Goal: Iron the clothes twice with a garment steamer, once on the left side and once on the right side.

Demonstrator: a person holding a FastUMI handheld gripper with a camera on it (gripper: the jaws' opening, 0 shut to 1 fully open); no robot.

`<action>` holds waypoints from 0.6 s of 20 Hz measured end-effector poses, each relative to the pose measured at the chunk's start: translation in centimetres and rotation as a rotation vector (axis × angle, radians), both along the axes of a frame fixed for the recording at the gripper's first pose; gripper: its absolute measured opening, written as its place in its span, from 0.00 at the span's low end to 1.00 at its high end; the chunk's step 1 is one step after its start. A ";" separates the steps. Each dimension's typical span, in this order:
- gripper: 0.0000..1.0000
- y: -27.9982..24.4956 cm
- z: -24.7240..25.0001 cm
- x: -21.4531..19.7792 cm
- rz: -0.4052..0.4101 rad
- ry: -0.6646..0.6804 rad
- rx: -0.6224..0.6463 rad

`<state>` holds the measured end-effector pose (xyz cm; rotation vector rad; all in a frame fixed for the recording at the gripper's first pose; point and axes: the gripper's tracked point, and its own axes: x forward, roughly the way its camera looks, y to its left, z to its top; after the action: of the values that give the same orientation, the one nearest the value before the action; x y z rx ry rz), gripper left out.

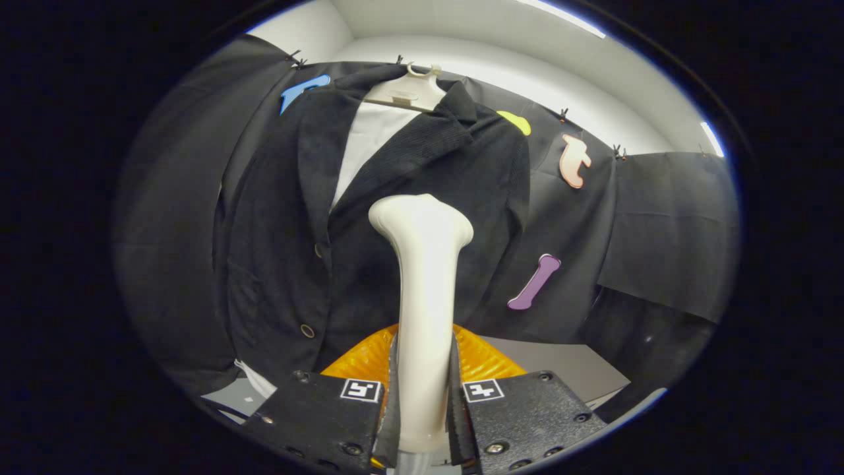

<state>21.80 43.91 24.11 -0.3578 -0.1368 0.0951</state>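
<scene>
Fingers point(424, 409) at bottom centre are clamped on the handle of the garment steamer point(422, 264), both pressing its sides. The steamer is a pale, smooth, slim wand that runs up the middle of the frame and flares to a wide head at centre.

Jacket point(369, 218) hangs on a light hanger point(412, 92) at upper centre and fills the centre-left. It is dark, ribbed like corduroy, lapels open over a white panel, two round buttons down the front. The steamer head sits over the jacket's front, just right of the button line; cannot tell if it touches the fabric.

Risks:
- The smooth handle could twist or slip in the fingers under sideways drag.
- Pushing too hard could swing the jacket on the hanger or pull it off.
- The head could snag on a lapel or button.

An orange ribbed object point(369, 363) lies behind the fingers at lower centre, on a grey desk point(567, 369).
</scene>
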 end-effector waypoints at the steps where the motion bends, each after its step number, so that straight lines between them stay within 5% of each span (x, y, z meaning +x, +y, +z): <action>1: 0.32 -0.1 -0.6 0.0 -0.006 0.003 -0.009; 12: 0.32 -1.3 -6.7 0.1 -0.042 0.067 -0.103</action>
<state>21.94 42.58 17.40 -0.4594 -0.0581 0.0725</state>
